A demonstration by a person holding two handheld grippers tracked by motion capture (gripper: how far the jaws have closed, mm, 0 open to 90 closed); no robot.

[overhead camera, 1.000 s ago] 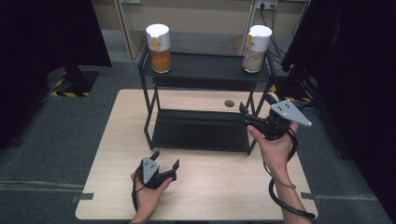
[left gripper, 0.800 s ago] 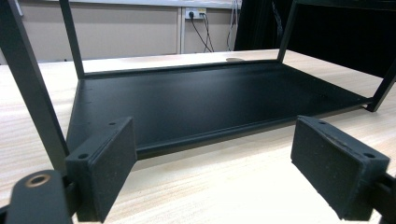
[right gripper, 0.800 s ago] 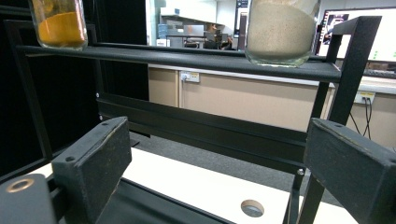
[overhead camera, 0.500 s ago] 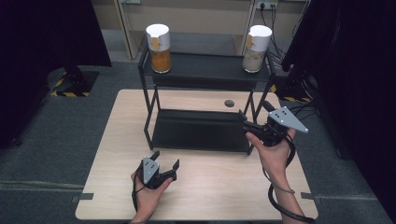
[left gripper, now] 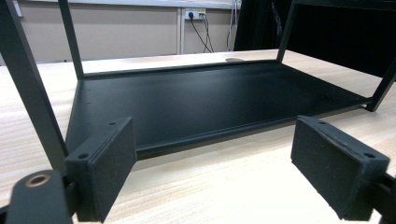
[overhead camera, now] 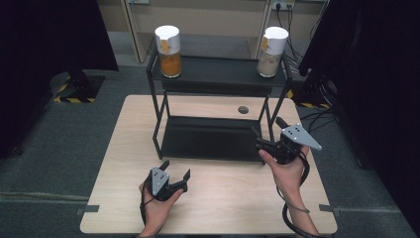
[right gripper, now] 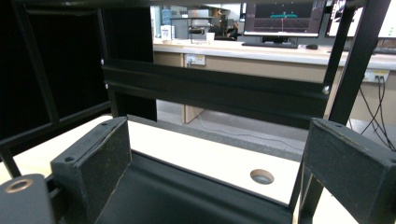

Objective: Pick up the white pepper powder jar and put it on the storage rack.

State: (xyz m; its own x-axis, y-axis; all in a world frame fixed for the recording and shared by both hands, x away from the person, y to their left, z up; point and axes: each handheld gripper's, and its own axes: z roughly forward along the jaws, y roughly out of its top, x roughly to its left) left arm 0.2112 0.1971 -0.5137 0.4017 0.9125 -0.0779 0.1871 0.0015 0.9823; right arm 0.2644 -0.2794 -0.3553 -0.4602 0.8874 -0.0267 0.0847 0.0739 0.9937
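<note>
A black two-tier metal rack [overhead camera: 220, 74] stands on the wooden table [overhead camera: 124, 148]. On its top shelf sit two white-lidded containers: one with orange contents [overhead camera: 168, 52] at the left end, one with beige contents [overhead camera: 272, 52] at the right end. My left gripper [overhead camera: 176, 168] rests low over the table in front of the rack, open and empty [left gripper: 224, 172], facing the bare lower shelf [left gripper: 210, 98]. At the rack's front right leg my right gripper [overhead camera: 267, 128] is held open and empty [right gripper: 219, 172], pointing in under the top shelf.
A round cable hole [overhead camera: 242, 109] lies in the table behind the lower shelf, also visible as the hole [right gripper: 261, 176] past my right jaws. Black rack posts [left gripper: 28, 88] stand close to my left jaws. Dark curtains flank the table; cables run on the floor at right.
My right gripper has sunk a little and come toward the table's near side beside the rack's front right leg. The left gripper has stayed put. Both jaws stand as before.
</note>
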